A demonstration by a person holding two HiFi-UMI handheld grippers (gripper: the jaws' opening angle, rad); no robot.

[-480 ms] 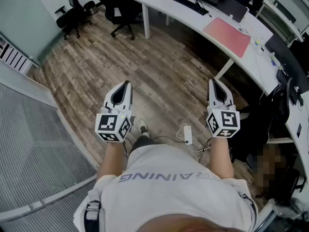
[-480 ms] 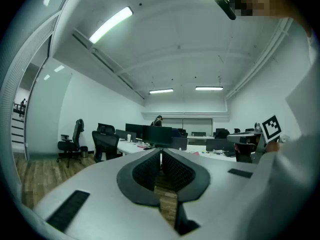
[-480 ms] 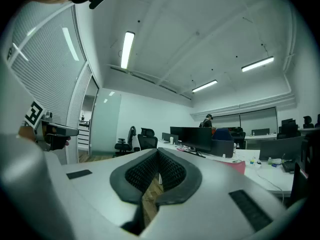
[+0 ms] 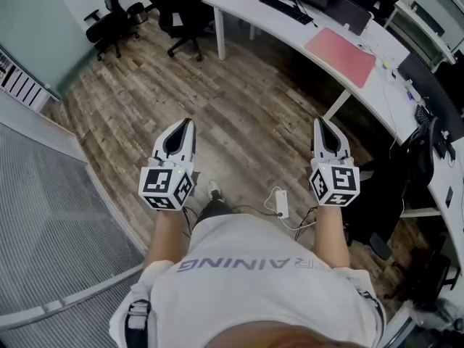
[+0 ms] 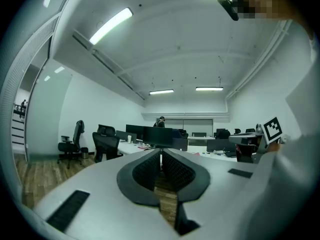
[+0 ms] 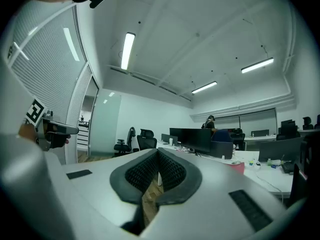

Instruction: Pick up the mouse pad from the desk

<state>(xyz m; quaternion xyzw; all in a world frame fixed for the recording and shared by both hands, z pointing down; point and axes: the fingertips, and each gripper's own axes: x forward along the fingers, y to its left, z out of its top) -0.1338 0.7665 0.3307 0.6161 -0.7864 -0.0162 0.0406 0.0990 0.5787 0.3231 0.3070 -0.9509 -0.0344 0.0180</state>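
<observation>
On ofc desk [image 4: 243, 2]: mouse pad [image 4: 341, 47]

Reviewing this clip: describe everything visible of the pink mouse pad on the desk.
The mouse pad is a plain salmon-pink rectangle with rounded corners, thin and matte, probably soft. It lies flat on the white desk near its front edge, right of a black keyboard. Nothing appears to rest on it. The left gripper and right gripper, both shut, are well short of it, over the floor.
</observation>
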